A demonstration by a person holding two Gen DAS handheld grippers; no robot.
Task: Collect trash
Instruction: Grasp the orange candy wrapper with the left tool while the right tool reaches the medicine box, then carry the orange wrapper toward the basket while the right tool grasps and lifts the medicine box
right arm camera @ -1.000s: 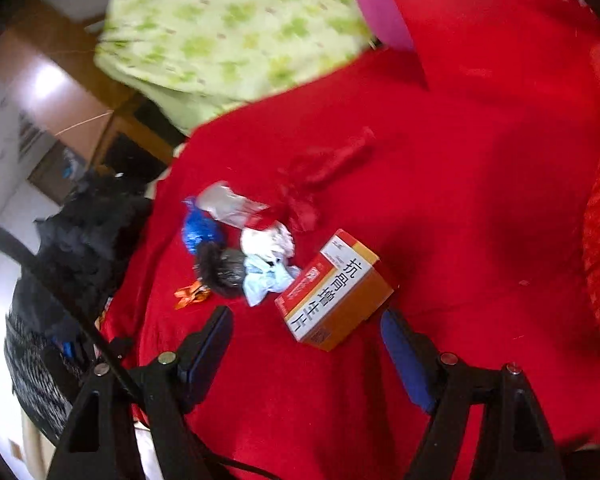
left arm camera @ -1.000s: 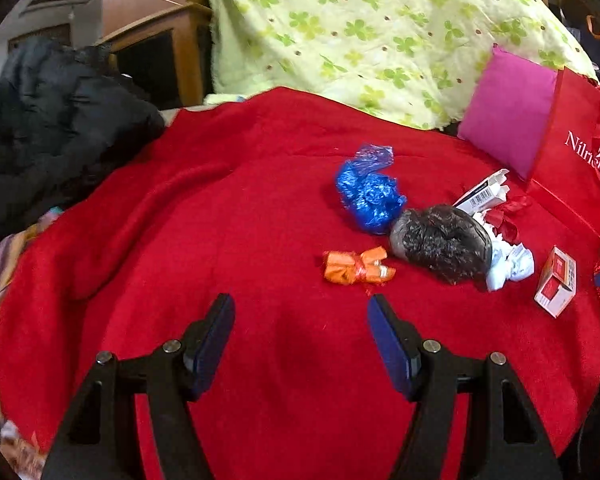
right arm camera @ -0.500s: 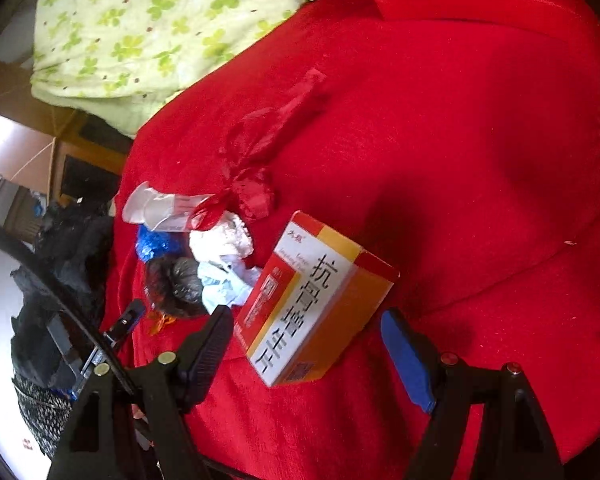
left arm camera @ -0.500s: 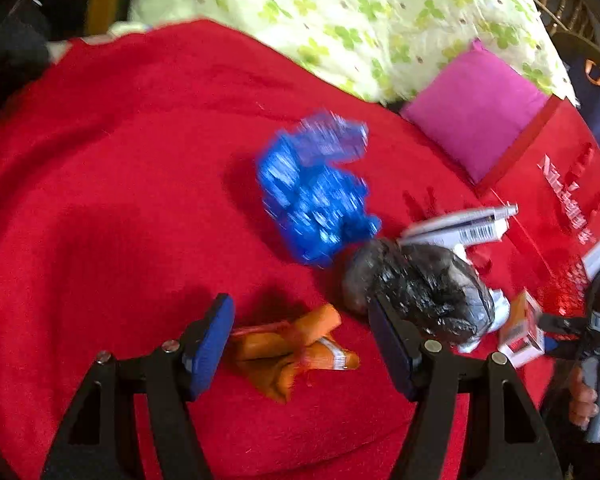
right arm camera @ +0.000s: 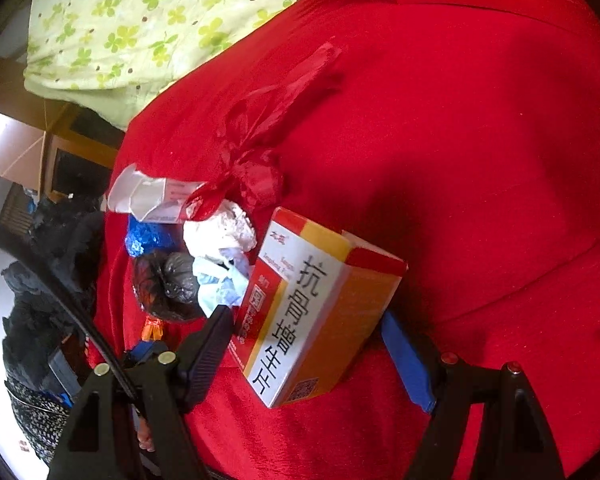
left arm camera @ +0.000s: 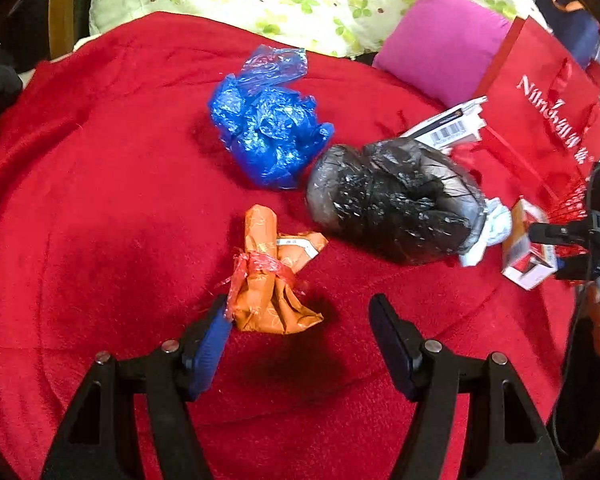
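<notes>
With both jaws released, the left hand-held gripper straddles the orange wrapper off-centre on the red blanket, so closing may nudge it away, while the right hand-held gripper brackets the medicine box, which may tip.

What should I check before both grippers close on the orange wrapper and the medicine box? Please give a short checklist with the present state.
1. Left gripper jaws apart: ok.
2. Orange wrapper between the left jaws: not ok; it lies off-centre, against the left finger, with a wide gap to the right one.
3. Right gripper jaws apart: ok.
4. Medicine box between the right jaws: ok.
5. Pads touching the box: cannot tell.
6. Black bag outside the left jaws: ok.
</notes>
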